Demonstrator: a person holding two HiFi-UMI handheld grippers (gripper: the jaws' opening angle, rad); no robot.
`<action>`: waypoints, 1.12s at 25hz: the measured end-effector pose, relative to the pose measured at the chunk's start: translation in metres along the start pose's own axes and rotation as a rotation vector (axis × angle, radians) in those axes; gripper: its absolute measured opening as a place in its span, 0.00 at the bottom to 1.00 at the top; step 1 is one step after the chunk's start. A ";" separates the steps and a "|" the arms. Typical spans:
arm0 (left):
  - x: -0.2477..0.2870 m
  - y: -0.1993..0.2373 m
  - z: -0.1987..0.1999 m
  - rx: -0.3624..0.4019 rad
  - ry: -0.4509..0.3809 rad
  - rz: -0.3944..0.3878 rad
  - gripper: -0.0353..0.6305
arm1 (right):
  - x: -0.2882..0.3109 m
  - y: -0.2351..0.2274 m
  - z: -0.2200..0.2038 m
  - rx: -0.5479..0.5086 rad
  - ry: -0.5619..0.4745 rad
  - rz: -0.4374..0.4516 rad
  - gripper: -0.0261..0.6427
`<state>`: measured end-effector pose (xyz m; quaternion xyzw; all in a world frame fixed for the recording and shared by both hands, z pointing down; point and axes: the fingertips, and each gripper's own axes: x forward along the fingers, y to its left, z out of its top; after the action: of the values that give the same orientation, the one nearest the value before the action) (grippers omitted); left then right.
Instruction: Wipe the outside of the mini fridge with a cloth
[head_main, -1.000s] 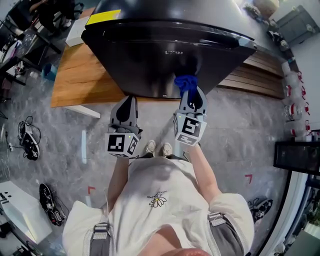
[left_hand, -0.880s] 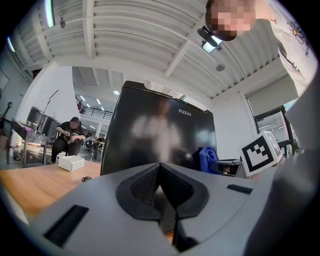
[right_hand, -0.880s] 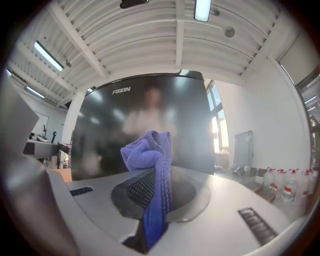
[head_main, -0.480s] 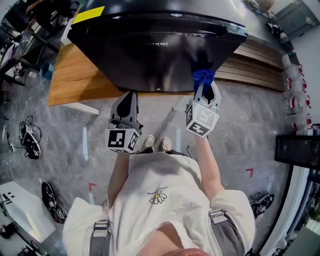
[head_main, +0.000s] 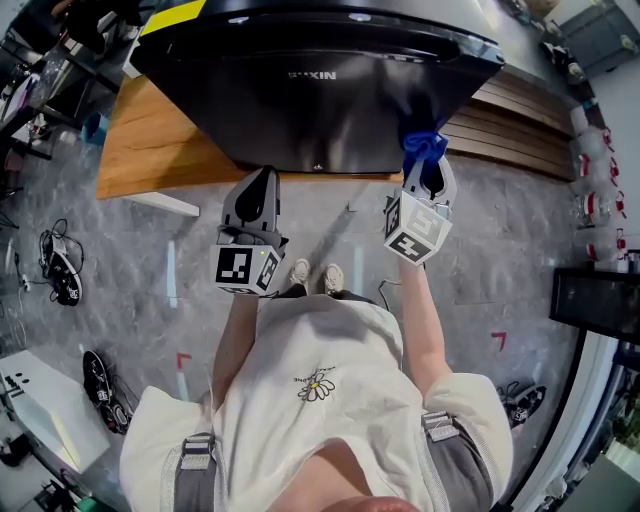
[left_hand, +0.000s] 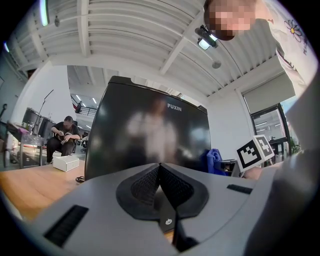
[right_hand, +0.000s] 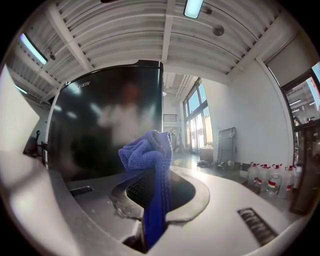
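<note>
Head view: my right arm is stretched forward, right gripper (head_main: 424, 168) holding the blue cloth (head_main: 422, 143) at the front right edge of the mini fridge (head_main: 320, 100), further right than half a second ago; left gripper (head_main: 262, 178) hovers off the front edge of the wooden platform (head_main: 150, 150) | Left gripper view: I see jaws together, empty | Right gripper view: jaws pinch the blue cloth; probably touching the door.

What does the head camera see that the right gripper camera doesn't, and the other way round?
Only the head view shows the person's shoes, the left tongs, shut with nothing in them, and the wooden platform by the mini fridge. Only the right gripper view shows the ceiling light and the tall windows. Both show the black mini fridge and the blue cloth pinched in the right tongs.
</note>
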<state>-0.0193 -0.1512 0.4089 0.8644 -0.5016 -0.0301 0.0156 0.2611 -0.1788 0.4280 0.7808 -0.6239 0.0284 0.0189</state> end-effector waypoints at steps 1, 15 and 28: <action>-0.001 0.000 0.000 0.002 0.001 0.000 0.06 | 0.000 -0.001 0.000 -0.001 -0.001 -0.003 0.13; -0.012 0.011 -0.005 0.010 0.014 0.015 0.06 | -0.013 -0.011 -0.006 -0.003 0.000 -0.056 0.13; -0.038 0.046 -0.010 -0.005 0.014 0.082 0.06 | -0.049 0.156 -0.023 0.031 0.018 0.335 0.13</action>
<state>-0.0771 -0.1410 0.4233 0.8432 -0.5365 -0.0247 0.0223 0.0978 -0.1644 0.4467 0.6656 -0.7448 0.0477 0.0075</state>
